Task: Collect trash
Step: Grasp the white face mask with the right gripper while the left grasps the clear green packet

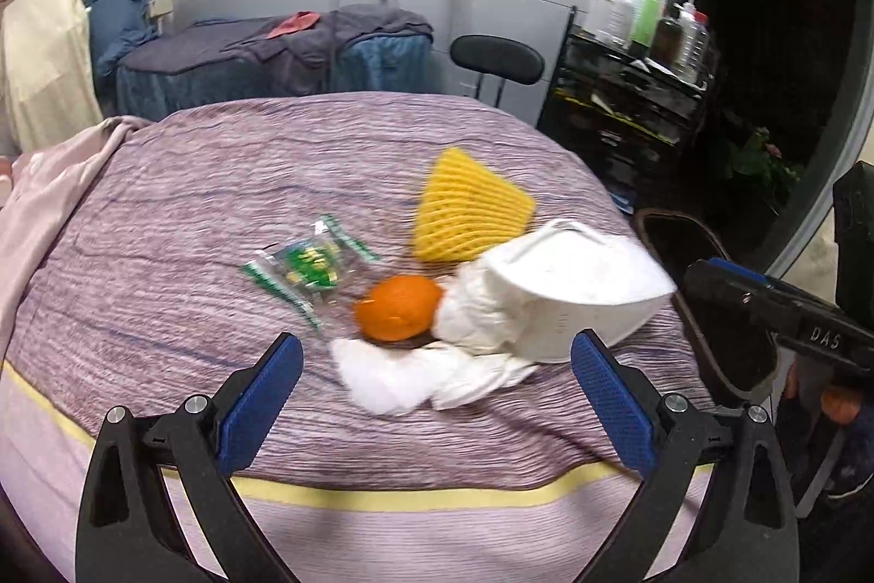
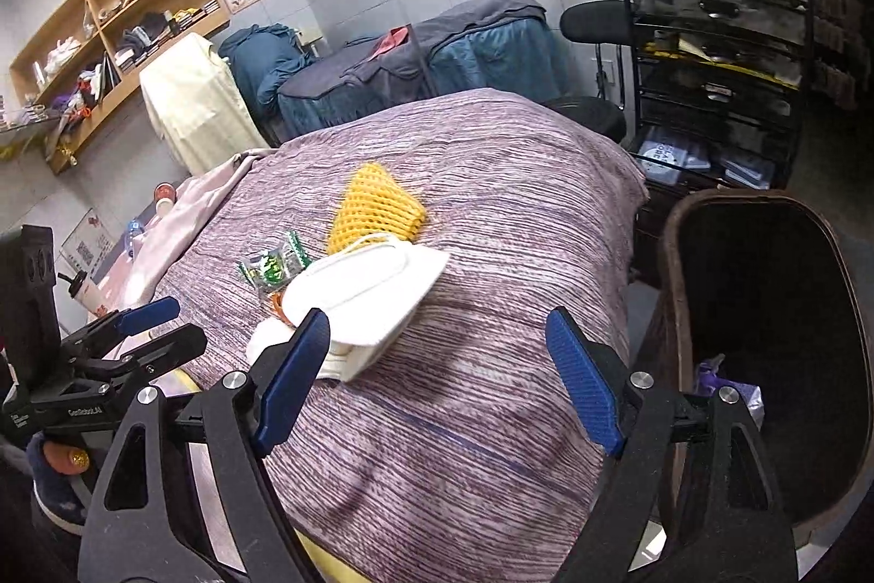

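Observation:
Trash lies on a purple striped bed (image 1: 218, 200): a white face mask (image 1: 579, 288), crumpled white tissue (image 1: 393, 375), an orange peel (image 1: 399, 307), a clear green-printed wrapper (image 1: 308, 263) and a yellow foam fruit net (image 1: 470, 211). My left gripper (image 1: 437, 397) is open and empty just short of the tissue. My right gripper (image 2: 437, 381) is open and empty over the bed (image 2: 519, 178), its left finger beside the mask (image 2: 366, 288). The net (image 2: 377, 206) and the wrapper (image 2: 270, 266) lie beyond. A dark brown bin (image 2: 765, 337) stands right of the bed.
A black trolley (image 2: 715, 53) with bottles stands at the back right, with a black stool (image 2: 595, 20) beside it. A second covered bed (image 2: 415, 64) is behind. Wooden shelves (image 2: 109, 25) hang on the left wall. A pink cloth (image 1: 60, 178) drapes the bed's left side.

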The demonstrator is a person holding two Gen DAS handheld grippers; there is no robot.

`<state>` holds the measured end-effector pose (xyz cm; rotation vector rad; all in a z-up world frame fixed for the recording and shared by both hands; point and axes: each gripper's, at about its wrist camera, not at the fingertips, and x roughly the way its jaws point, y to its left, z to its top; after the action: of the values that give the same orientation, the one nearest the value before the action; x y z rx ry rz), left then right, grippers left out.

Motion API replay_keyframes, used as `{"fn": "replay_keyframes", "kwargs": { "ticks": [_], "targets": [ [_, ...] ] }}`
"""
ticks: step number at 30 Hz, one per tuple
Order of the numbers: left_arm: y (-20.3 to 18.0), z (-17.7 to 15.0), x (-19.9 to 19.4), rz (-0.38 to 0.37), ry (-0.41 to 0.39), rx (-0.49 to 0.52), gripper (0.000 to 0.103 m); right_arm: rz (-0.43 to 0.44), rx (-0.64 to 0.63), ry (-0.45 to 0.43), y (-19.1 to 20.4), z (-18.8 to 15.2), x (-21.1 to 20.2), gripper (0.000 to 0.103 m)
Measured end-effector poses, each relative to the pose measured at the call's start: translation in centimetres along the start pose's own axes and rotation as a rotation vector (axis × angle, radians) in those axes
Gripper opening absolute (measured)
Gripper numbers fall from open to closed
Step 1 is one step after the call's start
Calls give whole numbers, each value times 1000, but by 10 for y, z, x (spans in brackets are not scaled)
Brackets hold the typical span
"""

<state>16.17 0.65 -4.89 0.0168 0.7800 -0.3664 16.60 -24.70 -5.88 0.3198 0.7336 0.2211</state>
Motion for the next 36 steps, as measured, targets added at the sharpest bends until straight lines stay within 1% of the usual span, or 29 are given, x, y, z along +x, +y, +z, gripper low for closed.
{"fn": "replay_keyframes", "kwargs": {
  "ticks": [5, 7, 9, 11, 13, 14, 15, 16, 18, 21, 24, 30, 33, 36],
  "targets": [
    [27, -2, 4, 35, 20, -20, 97, -2, -27, 25, 12, 7, 15, 77],
    [36, -2, 8, 43, 32, -23, 97, -7, -36, 48, 15, 9, 25, 76],
    [41, -1, 13, 50, 42, -25, 97, -5, -39, 79, 18, 10, 35, 70],
    [48, -1, 18, 55, 53, -30, 97, 7, -50, 109, 22, 12, 44, 68],
    [55, 1, 24, 57, 63, -36, 97, 5, -61, 131, 26, 15, 55, 63],
    [56, 2, 27, 58, 68, -36, 97, 5, -61, 142, 26, 16, 60, 57],
    [58, 3, 30, 61, 74, -37, 97, 10, -58, 159, 27, 17, 66, 48],
    [61, 4, 35, 63, 84, -39, 97, 16, -55, 173, 27, 17, 71, 43],
    [65, 5, 41, 60, 104, -46, 97, 26, -54, 187, 28, 17, 78, 23],
    [76, 7, 51, 58, 134, -70, 97, 54, -54, 178, 31, 16, 80, 11],
    [85, 11, 62, 51, 175, -91, 97, 61, -55, 132, 33, 18, 70, 6],
    [87, 30, 85, 57, 210, -88, 97, 20, -100, 13, 41, 26, 34, 5],
    [85, 38, 99, 78, 229, -74, 96, 1, -106, -25, 42, 29, 20, 5],
    [78, 42, 108, 123, 230, -48, 93, -8, -96, -46, 39, 29, 12, 5]
  ]
}}
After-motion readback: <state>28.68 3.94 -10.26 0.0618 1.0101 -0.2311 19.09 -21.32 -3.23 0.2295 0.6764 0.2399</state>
